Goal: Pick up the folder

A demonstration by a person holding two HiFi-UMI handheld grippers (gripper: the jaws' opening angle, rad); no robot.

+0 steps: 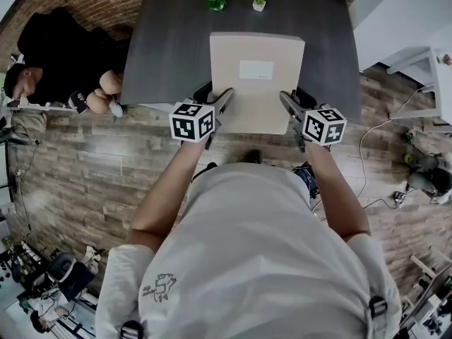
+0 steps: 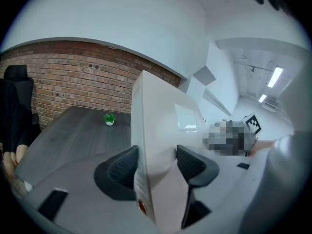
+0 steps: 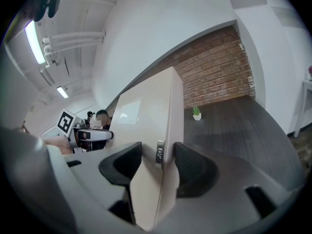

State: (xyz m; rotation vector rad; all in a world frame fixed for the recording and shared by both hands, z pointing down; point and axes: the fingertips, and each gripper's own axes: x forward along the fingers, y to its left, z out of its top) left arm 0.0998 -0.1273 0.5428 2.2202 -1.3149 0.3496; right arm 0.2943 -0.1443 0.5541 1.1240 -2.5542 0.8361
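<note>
With your left hand-held gripper (image 1: 217,99) and right hand-held gripper (image 1: 293,102) each pinching a near corner of the folder (image 1: 258,76) at centre frame, raise both evenly to keep it level, since its far edge may be resting on the worktop (image 1: 169,41).

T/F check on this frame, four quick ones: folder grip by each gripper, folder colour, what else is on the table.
1. The left gripper is shut on the folder. True.
2. The right gripper is open and empty. False: its jaws clamp the folder's other side.
3. A leafy plant and a white-potted plant stand near the table's far edge. True.
4. The folder is black. False: it is beige, with a pale label.
</note>
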